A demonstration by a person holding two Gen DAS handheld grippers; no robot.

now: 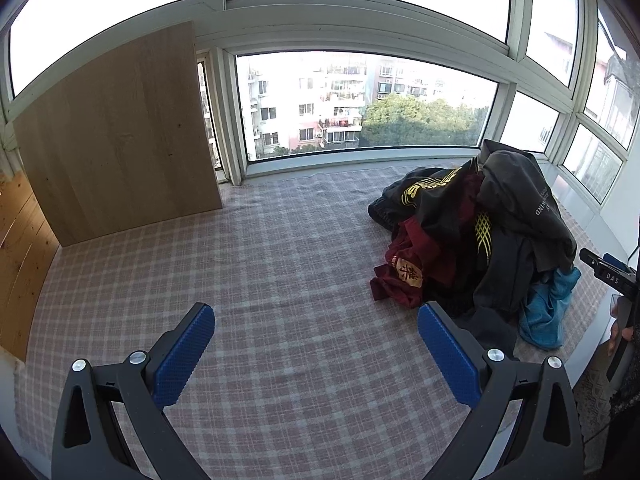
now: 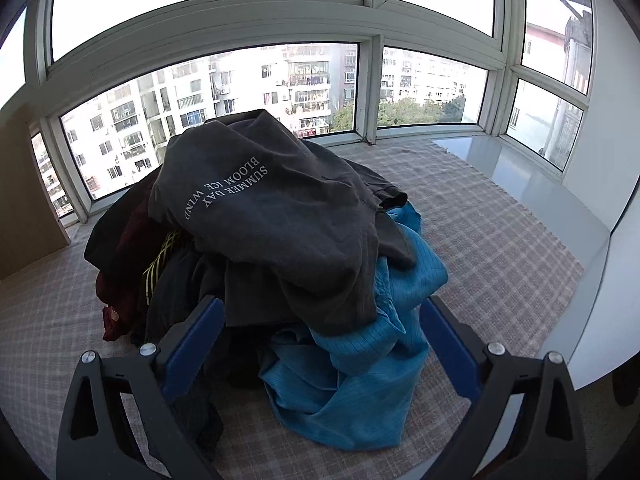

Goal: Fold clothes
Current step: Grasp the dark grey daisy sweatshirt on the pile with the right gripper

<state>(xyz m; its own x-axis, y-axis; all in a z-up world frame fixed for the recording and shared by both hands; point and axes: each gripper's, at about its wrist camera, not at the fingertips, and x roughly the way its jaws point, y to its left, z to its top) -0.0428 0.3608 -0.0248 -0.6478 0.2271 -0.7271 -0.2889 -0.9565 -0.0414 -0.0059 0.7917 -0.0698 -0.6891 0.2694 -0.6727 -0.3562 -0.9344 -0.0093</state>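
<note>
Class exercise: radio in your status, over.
Left gripper open, empty. Right gripper open at clothes pile. Grey shirt on top, nothing folded. No obstruction.

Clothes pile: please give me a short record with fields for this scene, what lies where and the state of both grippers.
surface: pink checked cloth
pile: unfolded clothes heap
top item: dark grey shirt with white lettering
front item: blue garment
left side of the pile: maroon garment
left gripper: open, over bare cloth
right gripper: open, fingers on either side of the pile's near edge
folded so far: nothing visible

R jaws wide round clothes pile (image 2: 280, 240), prob. untouched
</note>
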